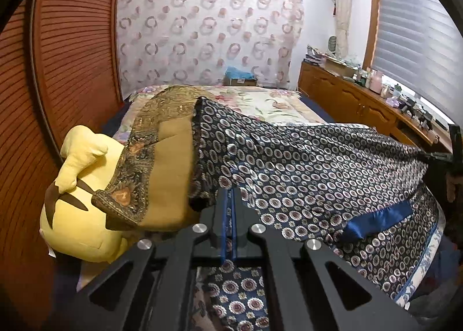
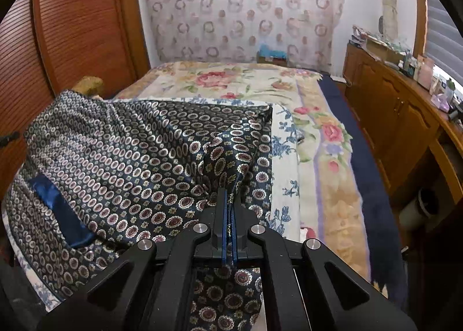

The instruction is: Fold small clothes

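A bedroom: a bed with a floral quilt (image 2: 327, 140) fills the middle, a louvred wooden wardrobe stands on the left, a patterned curtain hangs behind. Nearest to me, both grippers sit low in their own views. My left gripper (image 1: 228, 201) has its jaws pressed together on an edge of the dark blue patterned garment (image 1: 303, 163); my right gripper (image 2: 230, 201) pinches the opposite edge the same way. The cloth is stretched between them, raised off the quilt, with a plain blue patch (image 1: 376, 219) hanging on the slack part.

I judge I am at the lift-and-carry part of a fold. To do it well I would keep both pinches firm, hold the two edges level and evenly taut — no twist — and bring them over together so the hem lands square.

Just past the left gripper a mustard embroidered cloth (image 1: 162, 157) lies over a yellow plush toy (image 1: 75, 215). I should steer clear of both. Farther right, a wooden sideboard (image 2: 390, 108) lines the wall.
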Motion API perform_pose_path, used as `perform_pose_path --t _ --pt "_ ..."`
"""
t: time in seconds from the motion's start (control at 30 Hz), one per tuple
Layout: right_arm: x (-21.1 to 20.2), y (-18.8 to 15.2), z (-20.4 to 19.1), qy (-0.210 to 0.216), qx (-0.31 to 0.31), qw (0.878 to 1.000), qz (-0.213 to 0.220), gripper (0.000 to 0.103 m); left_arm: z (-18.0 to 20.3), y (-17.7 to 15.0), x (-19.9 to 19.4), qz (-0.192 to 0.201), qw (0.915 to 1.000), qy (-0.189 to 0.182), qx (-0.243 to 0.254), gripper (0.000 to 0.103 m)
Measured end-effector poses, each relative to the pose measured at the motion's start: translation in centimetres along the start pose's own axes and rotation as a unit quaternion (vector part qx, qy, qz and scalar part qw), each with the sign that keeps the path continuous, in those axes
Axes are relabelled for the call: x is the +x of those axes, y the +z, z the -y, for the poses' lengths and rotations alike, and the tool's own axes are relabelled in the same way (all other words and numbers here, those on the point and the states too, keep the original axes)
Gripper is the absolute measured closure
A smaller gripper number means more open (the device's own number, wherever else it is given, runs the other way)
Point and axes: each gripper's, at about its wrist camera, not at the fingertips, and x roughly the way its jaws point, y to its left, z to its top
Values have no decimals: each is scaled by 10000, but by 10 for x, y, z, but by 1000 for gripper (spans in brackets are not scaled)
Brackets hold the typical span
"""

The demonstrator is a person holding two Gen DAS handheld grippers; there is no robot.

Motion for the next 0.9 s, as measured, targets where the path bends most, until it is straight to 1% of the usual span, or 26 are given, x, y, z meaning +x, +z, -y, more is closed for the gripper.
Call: perform_pose_path --t 0.03,0.07,0.1,0.13,0.17,0.23,0.33,0.4,0.43,0.47,0.5,0.53,0.63,0.77,0.9 --pt "2 0 0 5 -2 10000 -26 103 -1 0 0 0 10000 25 9 96" --pt "4 -1 0 -16 -4 10000 -41 103 -2 1 0 11 10000 45 25 94" --pt "6 0 -1 -27 1 10000 -56 103 -1 1 1 17 10000 59 38 88" --pt "7 -1 -1 -29 0 10000 -68 103 -1 2 1 8 10000 73 66 80" --pt "8 -2 -1 -35 0 10000 -83 103 0 2 4 -20 9999 113 119 77" --pt "11 -2 -1 -44 6 9999 -112 103 -1 3 11 -78 9995 238 187 73" --pt "16 -3 -2 -70 0 9999 -156 103 -4 4 26 -222 9990 338 178 73" --pt "18 -4 -3 -78 -13 9998 -194 103 -8 3 35 -284 9983 495 115 73" --pt "20 -4 -3 -76 -19 9998 -206 103 -10 2 39 -303 9979 577 71 73" --pt "21 -5 -3 -74 -20 9997 -214 103 -12 2 42 -306 9980 559 31 73" --pt "21 -5 -3 -75 -23 9997 -219 103 -13 1 43 -268 9986 452 6 82" --pt "21 -6 -3 -72 -24 9997 -219 103 -15 0 42 -239 9991 350 -27 102" --pt "20 -6 -3 -68 -7 9998 -160 103 -11 -1 32 -106 9995 275 -63 103" --pt "10 -4 2 -48 79 9999 57 103 -4 -3 14 2 9998 168 -60 103" --pt "-2 -1 6 -55 143 9997 209 103 -2 -5 -9 72 9997 -17 -221 103"
